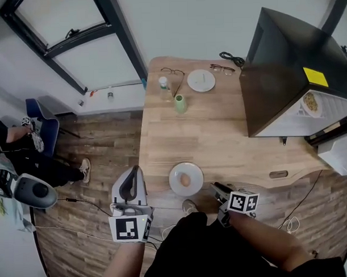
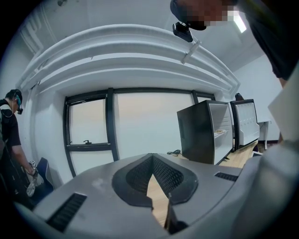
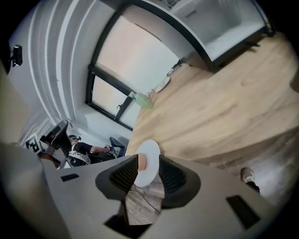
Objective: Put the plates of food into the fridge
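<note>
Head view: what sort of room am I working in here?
Likely an office or lab break area rather than a home kitchen: a small fridge stands open on a wooden table, near large windows.

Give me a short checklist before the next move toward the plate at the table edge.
1. The fridge is open: ok.
2. The plate with food lies at the table edge: ok.
3. The right hand-held gripper has jaws apart, aimed at the plate: ok.
4. It touches the plate: not ok.
5. The left hand-held gripper is empty: ok.
6. Free room inside the fridge: cannot tell.
</note>
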{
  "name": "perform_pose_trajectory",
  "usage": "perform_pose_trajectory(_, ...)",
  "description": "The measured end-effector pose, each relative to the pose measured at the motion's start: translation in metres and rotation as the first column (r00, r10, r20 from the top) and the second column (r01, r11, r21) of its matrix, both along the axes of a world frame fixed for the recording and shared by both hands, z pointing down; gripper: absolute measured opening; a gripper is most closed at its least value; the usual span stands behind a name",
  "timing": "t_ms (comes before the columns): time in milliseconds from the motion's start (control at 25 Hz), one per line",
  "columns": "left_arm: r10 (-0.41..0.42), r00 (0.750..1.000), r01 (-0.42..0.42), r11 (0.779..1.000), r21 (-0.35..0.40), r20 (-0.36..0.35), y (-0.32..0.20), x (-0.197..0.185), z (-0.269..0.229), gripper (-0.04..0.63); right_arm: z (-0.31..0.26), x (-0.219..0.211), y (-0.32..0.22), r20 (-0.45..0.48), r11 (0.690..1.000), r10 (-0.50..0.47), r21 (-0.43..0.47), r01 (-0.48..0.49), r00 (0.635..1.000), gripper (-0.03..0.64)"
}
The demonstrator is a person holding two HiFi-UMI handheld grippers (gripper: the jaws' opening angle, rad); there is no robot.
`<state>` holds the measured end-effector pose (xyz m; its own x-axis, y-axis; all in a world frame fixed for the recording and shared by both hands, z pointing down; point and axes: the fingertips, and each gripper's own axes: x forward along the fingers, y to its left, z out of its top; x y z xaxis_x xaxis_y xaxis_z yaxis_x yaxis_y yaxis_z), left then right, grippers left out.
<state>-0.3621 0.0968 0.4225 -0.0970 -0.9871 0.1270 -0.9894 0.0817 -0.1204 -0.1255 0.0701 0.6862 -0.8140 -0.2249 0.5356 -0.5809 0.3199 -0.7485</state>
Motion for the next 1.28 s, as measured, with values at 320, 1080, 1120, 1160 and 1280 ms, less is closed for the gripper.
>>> perform_pose_trajectory(320, -0.036, 0.999, 0.037, 0.996, -0.081, 0.017, 0.035, -0.026, 0.027, 0.003, 0.047, -0.024, 0.021, 0.043, 0.987, 0.043, -0.155, -0.036, 0.998, 0.153)
perform_pose_trajectory(1080, -0.04, 0.998, 0.044, 0.995, -0.086, 0.051, 0.046, -0.029, 0.019, 0.003, 0.027, -0.061, 0.014, 0.239, 0.972, 0.094, -0.233, -0.037, 0.967, 0.032)
perform_pose_trajectory(1120, -0.027, 0.998, 0.031, 0.996, -0.079, 0.048, 0.041, -0.024, 0.017, 0.003, 0.021, -0.056, 0.011, 0.247, 0.973, 0.101, -0.227, -0.044, 0.964, 0.032)
perform_pose_trajectory(1160, -0.014, 0.999, 0.017, 0.997, -0.071, 0.045, 0.035, -0.019, 0.015, 0.003, 0.014, -0.05, 0.007, 0.254, 0.974, 0.107, -0.22, -0.051, 0.961, 0.032)
perform_pose_trajectory(1280, 0.017, 0.999, -0.014, 0.998, -0.059, 0.037, 0.014, -0.002, 0.009, 0.003, -0.003, -0.025, -0.008, 0.262, 0.976, 0.137, -0.199, -0.085, 0.955, 0.032)
